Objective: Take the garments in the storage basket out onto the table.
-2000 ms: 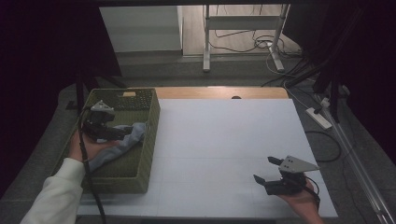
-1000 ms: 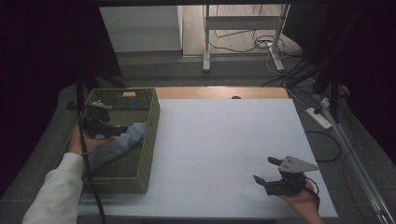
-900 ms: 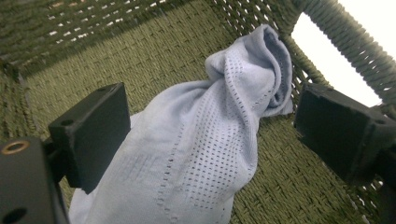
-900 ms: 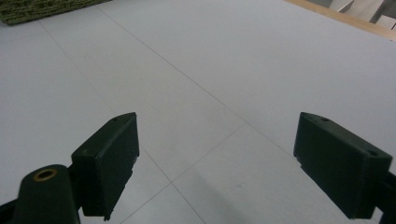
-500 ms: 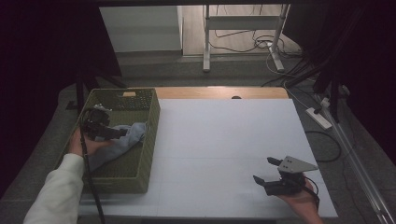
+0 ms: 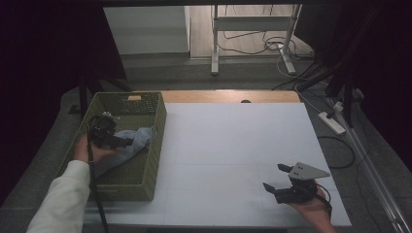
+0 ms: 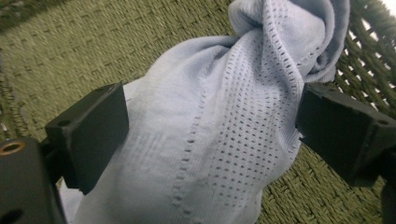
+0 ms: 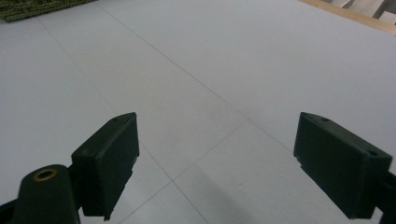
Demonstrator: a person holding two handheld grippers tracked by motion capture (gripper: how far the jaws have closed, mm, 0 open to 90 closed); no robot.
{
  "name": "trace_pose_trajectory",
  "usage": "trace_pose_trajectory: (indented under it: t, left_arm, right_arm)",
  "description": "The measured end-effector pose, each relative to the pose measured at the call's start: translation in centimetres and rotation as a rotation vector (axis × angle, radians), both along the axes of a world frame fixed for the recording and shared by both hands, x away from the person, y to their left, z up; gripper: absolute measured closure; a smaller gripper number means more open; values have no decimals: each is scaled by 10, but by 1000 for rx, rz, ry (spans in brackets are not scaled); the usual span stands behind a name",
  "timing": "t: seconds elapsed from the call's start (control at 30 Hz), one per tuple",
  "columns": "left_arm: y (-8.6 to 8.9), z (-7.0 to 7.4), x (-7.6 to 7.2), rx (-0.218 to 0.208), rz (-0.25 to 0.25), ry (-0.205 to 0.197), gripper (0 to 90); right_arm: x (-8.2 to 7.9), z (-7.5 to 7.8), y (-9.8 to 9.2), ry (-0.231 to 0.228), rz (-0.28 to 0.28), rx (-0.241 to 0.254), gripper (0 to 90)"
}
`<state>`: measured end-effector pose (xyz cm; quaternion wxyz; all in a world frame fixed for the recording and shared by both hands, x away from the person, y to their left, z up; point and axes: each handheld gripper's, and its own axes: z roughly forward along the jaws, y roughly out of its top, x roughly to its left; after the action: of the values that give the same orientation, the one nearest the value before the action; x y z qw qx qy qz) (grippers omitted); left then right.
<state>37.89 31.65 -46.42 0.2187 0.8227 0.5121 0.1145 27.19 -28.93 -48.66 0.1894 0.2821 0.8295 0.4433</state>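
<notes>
Left gripper (image 6: 127,141) spread wide astride pale blue cloth (image 7: 224,135) in basket (image 6: 156,141); cloth running toward 1 o'clock.

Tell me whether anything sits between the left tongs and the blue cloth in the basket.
Nothing visible does. The left tongs stand open with the blue cloth already between the jaws, inside the green basket. No other item shows in the gap.

Your left arm (image 6: 58,199): white long sleeve. Black cable (image 6: 95,194) trails over it from your left gripper (image 6: 127,141), black body. Your right gripper (image 6: 274,177): black, grey three-cornered plate (image 6: 307,171) on top. Your jaws: blocky black pads, small screw holes; brass-coloured ring (image 8: 45,175) at base.
</notes>
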Motion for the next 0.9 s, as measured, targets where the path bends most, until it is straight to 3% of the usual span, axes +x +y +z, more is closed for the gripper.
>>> trace_pose_trajectory:
  t: [0.4, 0.57, 0.9]
  left_arm:
    - [-10, -13, 8, 45, -29, 61, 73]
    - [-11, -20, 10, 44, -28, 80, 79]
    - [-22, -34, 14, 110, -91, 170, 107]
  right_arm:
    - [0, -1, 1, 5, 0, -4, 143]
    - [0, -1, 1, 6, 1, -4, 143]
    - [0, -1, 1, 6, 2, -8, 143]
